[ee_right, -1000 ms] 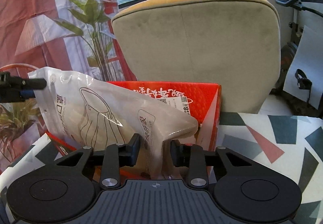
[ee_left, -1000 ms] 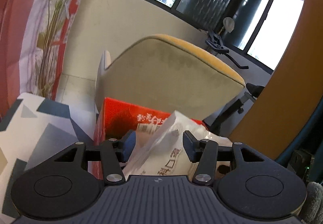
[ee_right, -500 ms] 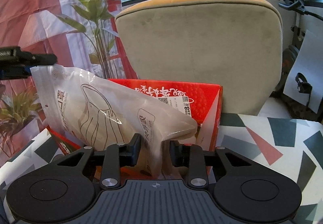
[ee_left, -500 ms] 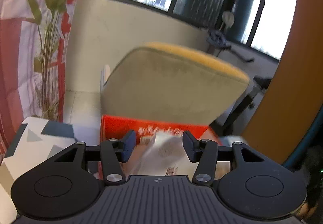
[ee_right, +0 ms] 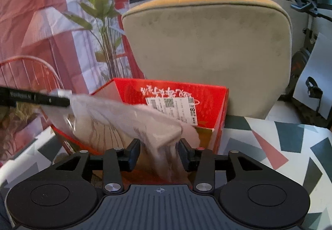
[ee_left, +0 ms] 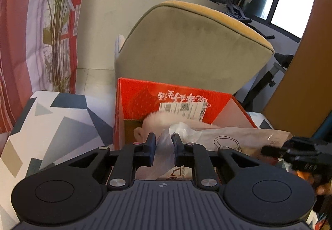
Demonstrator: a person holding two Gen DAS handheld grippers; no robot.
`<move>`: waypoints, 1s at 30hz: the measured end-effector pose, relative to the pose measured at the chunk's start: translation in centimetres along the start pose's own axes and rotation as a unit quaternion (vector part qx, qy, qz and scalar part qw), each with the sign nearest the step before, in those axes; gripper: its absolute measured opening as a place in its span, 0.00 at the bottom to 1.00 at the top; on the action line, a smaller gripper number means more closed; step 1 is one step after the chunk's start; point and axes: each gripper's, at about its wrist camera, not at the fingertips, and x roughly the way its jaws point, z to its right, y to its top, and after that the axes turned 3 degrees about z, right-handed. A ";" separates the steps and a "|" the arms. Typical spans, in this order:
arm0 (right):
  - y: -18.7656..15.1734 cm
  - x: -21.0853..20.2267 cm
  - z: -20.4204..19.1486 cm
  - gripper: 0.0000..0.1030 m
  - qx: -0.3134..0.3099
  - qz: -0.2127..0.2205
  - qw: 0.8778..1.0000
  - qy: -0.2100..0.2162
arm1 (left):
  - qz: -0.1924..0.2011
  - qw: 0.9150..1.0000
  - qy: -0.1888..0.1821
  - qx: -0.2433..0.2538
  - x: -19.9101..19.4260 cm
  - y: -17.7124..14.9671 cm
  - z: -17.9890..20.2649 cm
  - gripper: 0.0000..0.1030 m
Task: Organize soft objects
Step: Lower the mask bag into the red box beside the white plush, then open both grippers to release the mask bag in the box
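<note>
A clear plastic bag of face masks lies slanted over an open red cardboard box on the patterned table. My left gripper is closing, and its pads pinch the bag's crumpled left corner. A pale pink plush toy sits in the box under the bag. In the right wrist view the bag is blurred and hangs between the fingers of my right gripper. Its jaws are opening and stand clear of the plastic. The left gripper shows there at the bag's far corner.
A beige chair with a yellow rim stands right behind the box. The table's cloth runs out to the right, with more of it left of the box. A tall plant and a red curtain stand at the left.
The left jaws have narrowed onto the bag's corner and the left gripper has dipped toward the box. The right jaws have widened off the bag. The bag has sunk lower over the box.
</note>
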 end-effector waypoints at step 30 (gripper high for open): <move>-1.4 0.7 2.3 0.17 0.071 -0.049 0.996 -0.009 | -0.034 0.999 0.010 0.018 0.4 -2.1 1.0 0.19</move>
